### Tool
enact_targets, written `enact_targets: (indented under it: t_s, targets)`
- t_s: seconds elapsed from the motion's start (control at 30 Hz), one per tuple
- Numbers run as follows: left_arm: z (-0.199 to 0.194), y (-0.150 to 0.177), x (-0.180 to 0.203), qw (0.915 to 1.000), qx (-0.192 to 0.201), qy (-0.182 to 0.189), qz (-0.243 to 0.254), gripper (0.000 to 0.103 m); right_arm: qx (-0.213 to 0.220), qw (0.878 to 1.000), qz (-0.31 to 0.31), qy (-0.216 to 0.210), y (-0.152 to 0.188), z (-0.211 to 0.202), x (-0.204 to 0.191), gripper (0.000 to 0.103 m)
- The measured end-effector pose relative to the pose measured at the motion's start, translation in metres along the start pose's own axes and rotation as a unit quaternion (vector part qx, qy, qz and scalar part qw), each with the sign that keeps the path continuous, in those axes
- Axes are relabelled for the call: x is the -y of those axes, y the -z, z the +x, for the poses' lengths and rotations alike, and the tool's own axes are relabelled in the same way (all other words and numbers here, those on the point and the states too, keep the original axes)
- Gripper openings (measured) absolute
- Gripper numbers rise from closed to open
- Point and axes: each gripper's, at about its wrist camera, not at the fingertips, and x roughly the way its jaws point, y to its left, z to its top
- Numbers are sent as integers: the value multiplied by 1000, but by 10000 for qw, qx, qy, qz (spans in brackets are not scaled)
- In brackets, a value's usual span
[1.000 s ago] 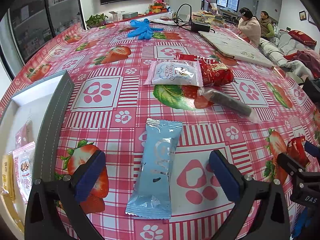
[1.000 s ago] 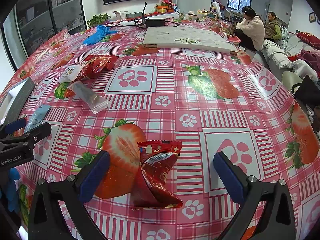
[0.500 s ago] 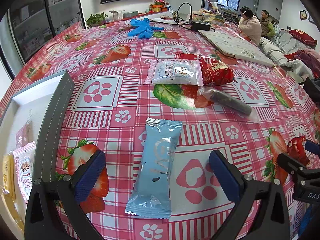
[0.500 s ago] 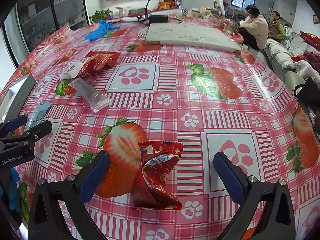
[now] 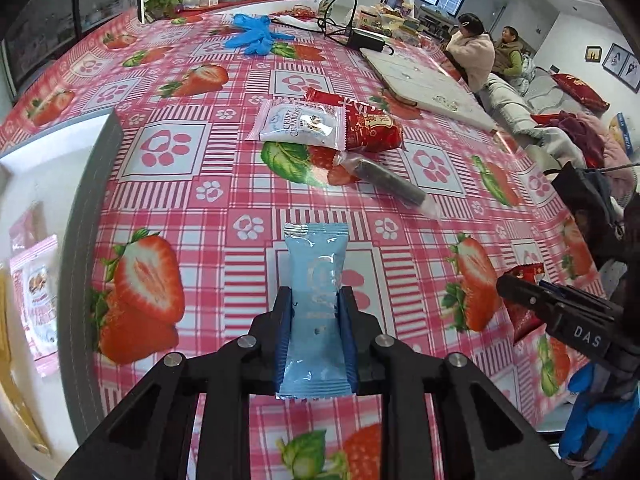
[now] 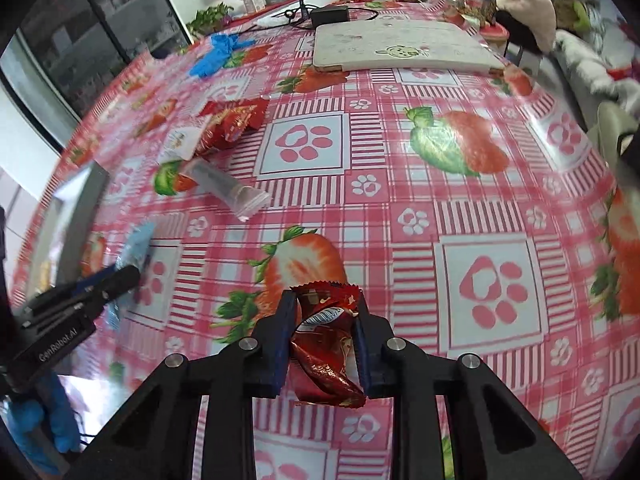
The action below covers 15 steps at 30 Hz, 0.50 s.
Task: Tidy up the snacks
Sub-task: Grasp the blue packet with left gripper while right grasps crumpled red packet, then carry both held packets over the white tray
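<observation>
Snacks are held in both grippers at once. Left gripper [image 5: 315, 332]: its fingers [image 5: 283, 332] are clamped on the sides of a light blue packet [image 5: 316, 304], which stands lengthwise between them with its far end over the counter [image 5: 168, 148]. Right gripper [image 6: 324, 344]: its jaws are closing, and the fingers [image 6: 282, 344] press on a crumpled red packet [image 6: 326, 344] that sits between them.

The left wrist view alone shows the inside of the grey tray [image 5: 90, 216] at the counter's left edge — a pink-and-white sachet [image 5: 38, 296] and a yellow packet [image 5: 12, 392] lie in it. It also gives a readable look at the loose pile ahead: a white cranberry packet [image 5: 298, 124] lying partly over a red bag [image 5: 370, 128], with a clear-wrapped dark stick [image 5: 390, 182] just beside them. The right gripper enters at this view's right edge, the red packet partly visible behind it.

The right wrist view shows the same pile from the other side, blurred, and only the tray's outer wall. It shows in full the flat white pad [image 6: 396, 46] at the far end of the counter, blue gloves [image 6: 218, 54] near it, and the left gripper at lower left with the blue packet in its fingers. Two seated people [image 6: 524, 8] appear beyond the counter in both views.
</observation>
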Motion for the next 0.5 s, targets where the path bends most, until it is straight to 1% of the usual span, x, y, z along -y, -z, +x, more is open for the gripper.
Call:
enact_targets:
  t_s: [0.07, 0.17, 0.33, 0.5]
  targets:
    - [-10, 3, -2, 10000, 20, 54, -5, 25, 17, 9999, 68, -128, 2, -8, 1, 28]
    - [-27, 4, -5, 9999, 124, 60, 6, 25, 88, 9998, -20, -162, 2, -18, -5, 28]
    - [-64, -1, -13, 9990, 444, -1, 18, 25, 190, 9991, -112, -363, -5, -30, -21, 28]
    - [-97, -8, -33, 9963, 830, -199, -47, 25, 216, 9969, -378, -659, -17, -36, -57, 28]
